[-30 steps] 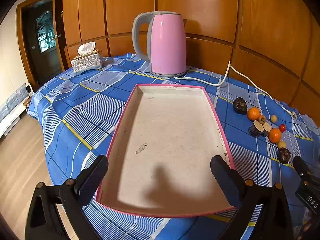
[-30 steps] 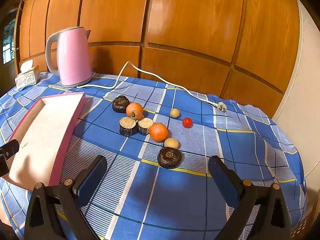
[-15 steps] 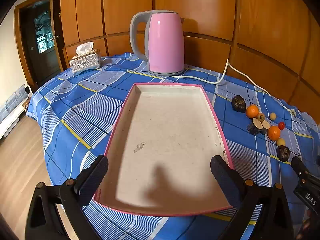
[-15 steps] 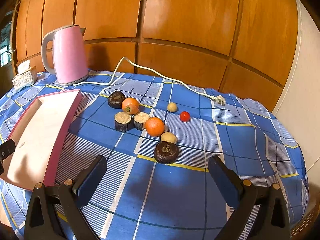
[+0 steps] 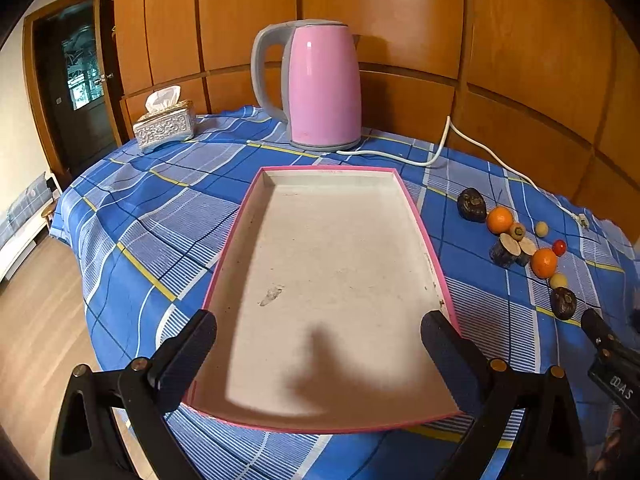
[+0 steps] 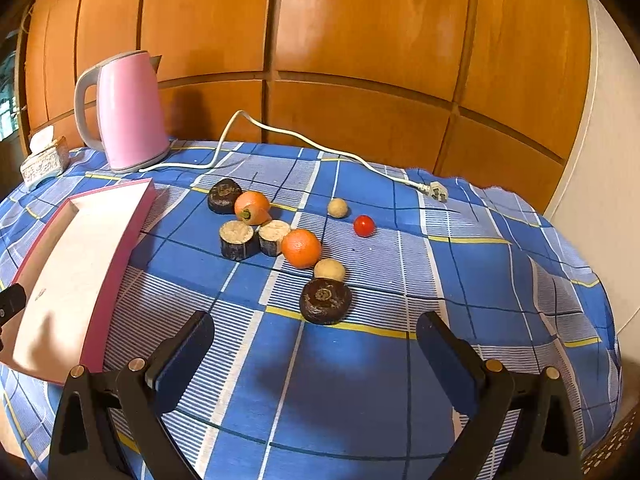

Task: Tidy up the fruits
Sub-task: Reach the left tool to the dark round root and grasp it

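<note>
A pink-rimmed tray (image 5: 436,264) with a bare pale floor lies on the blue checked tablecloth; it also shows in the right wrist view (image 6: 138,216). Right of it lie several fruits: an orange (image 6: 301,248), a second orange (image 6: 251,204), a red cherry tomato (image 6: 364,225), two small beige balls (image 6: 329,270) (image 6: 337,207), dark round fruits (image 6: 325,301) (image 6: 224,196) and two cut dark pieces (image 6: 237,240). My left gripper (image 5: 318,340) is open over the tray's near end. My right gripper (image 6: 314,346) is open just short of the nearest dark fruit.
A pink electric kettle (image 5: 320,88) stands behind the tray, its white cord and plug (image 6: 436,191) trailing across the cloth behind the fruits. A silver tissue box (image 5: 164,128) sits at the far left. Wooden panels back the table; the table's edge drops off on the left.
Both grippers have drifted slightly; the fruits sit a little closer and lower in the right wrist view. Both stay open and empty.
</note>
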Demonstrator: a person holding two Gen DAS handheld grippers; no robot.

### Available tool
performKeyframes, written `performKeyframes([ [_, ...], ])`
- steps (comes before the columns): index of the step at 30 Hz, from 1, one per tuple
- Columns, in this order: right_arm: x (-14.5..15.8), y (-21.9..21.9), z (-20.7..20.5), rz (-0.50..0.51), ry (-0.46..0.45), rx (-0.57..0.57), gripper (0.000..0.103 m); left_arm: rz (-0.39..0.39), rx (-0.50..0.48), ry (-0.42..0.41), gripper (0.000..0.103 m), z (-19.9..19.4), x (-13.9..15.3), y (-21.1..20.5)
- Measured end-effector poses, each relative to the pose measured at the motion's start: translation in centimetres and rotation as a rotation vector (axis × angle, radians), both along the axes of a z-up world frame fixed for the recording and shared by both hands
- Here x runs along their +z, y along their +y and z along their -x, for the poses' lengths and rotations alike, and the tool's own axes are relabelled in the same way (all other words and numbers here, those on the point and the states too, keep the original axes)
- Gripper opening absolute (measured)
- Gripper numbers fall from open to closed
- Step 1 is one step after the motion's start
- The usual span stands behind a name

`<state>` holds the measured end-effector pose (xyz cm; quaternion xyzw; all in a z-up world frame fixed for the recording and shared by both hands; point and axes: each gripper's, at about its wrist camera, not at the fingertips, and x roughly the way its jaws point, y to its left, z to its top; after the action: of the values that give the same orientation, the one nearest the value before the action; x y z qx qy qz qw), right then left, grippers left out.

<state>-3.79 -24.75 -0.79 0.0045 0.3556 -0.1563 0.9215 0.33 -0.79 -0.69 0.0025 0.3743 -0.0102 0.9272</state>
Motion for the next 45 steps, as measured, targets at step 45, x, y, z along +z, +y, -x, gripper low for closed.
performKeyframes([
  [45,-6.8,-21.3,2.3,-0.185,0.118,-0.688,0.103,0.140,-0.356,0.132,0.102,-14.4,2.7,-9.7],
])
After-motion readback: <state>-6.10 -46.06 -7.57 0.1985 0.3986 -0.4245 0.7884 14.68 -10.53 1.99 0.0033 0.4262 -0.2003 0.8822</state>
